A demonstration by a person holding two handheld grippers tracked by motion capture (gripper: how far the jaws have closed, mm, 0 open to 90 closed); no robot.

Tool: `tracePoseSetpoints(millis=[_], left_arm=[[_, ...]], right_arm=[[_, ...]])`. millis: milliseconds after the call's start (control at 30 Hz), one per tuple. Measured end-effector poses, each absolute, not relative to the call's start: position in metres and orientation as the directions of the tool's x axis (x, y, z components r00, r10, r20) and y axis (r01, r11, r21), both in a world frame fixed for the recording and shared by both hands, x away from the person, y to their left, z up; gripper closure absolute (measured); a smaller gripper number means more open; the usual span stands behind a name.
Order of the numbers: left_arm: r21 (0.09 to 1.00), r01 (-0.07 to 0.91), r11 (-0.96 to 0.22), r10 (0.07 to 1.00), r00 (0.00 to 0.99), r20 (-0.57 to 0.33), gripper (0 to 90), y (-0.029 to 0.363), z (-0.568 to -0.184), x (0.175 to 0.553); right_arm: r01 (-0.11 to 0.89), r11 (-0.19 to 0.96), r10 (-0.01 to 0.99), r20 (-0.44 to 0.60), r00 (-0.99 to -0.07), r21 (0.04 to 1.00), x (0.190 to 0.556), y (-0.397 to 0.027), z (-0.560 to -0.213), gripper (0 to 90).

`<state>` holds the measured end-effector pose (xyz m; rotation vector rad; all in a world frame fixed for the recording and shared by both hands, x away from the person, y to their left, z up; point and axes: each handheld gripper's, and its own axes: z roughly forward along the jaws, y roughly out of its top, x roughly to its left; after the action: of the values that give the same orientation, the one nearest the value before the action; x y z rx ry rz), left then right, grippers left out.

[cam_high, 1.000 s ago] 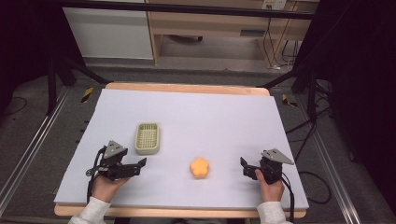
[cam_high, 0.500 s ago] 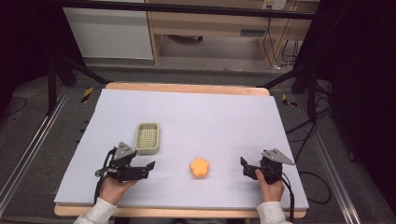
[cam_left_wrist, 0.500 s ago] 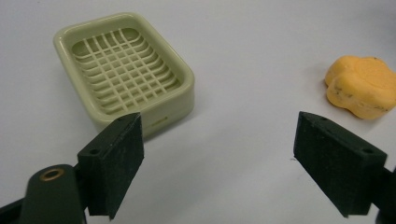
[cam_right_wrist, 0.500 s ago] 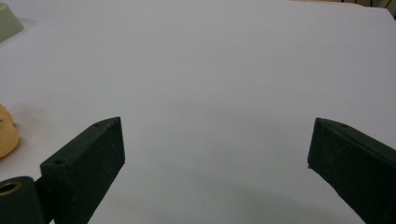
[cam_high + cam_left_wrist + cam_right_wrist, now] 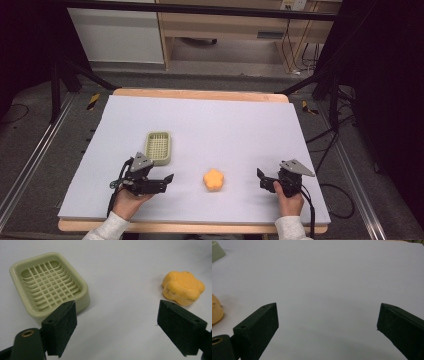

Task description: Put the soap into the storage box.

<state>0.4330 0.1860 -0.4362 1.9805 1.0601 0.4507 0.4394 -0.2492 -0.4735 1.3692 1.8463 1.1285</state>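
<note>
**Left gripper closes in on soap and dish**

Since a second ago the left gripper [image 5: 167, 178] has slid right along the near edge, from the worktop's left margin to a spot just near of the dish; the right gripper [image 5: 261, 179] has held its place.

The worktop [image 5: 225, 120] (a pale sheet over a wooden board) carries two things. The green soap dish [image 5: 158, 147], slatted and empty, lies left of centre. The orange flower-shaped soap [image 5: 214, 179] lies to its right and nearer, between the two grippers and touching neither.

Both grippers have their jaws wide apart and hold nothing. In the left gripper view, the dish [image 5: 48, 286] sits beyond one jaw, the soap [image 5: 183, 287] beyond the other.
</note>
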Motion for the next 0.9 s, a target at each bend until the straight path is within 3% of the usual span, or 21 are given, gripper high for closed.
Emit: tracePoseSetpoints(millis=[900], left_arm=[[0.819,0.458,-0.345,0.774,0.632,-0.027,15.3,0.153,-0.407,0.444]], right_arm=[[0.470,0.123,0.949,0.034,-0.313,0.874,0.438,-0.248,-0.473,4.1]])
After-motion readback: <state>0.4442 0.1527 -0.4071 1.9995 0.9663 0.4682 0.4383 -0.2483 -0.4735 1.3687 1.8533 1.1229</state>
